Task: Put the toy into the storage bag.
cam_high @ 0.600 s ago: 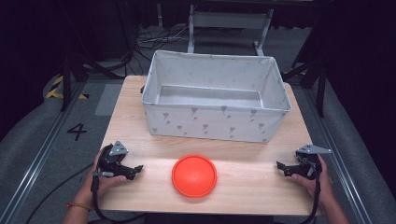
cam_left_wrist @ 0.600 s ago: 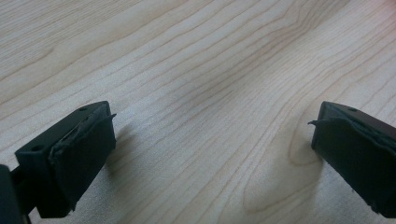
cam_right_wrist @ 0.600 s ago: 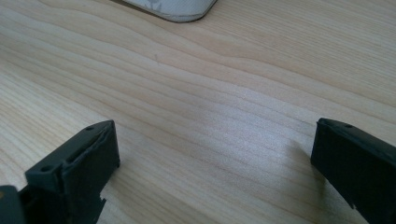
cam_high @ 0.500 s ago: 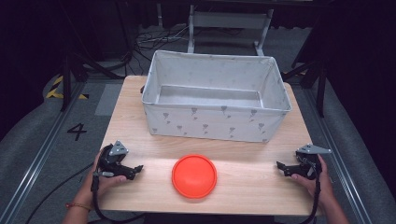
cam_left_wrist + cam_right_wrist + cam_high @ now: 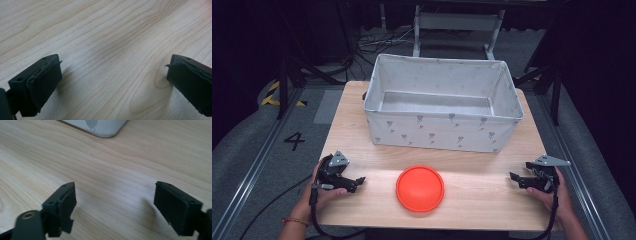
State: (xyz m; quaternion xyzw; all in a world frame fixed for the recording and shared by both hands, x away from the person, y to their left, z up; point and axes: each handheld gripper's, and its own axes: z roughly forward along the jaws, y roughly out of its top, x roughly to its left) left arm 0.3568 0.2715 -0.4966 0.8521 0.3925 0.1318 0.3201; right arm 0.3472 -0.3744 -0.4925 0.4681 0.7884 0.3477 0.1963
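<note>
Both grippers rest on the table (image 5: 362, 110), jaws spread wide.
Left gripper (image 5: 357, 182) and right gripper (image 5: 515, 178) hold nothing (tips pointing inward) and flank the orange disc (image 5: 420, 188), which lies near the bin (image 5: 443, 132).

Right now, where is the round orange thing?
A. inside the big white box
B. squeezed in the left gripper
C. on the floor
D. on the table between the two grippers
D: the orange disc lies flat on the wooden table, in front of the white bin, with the left gripper and right gripper open on either side of it.
</note>
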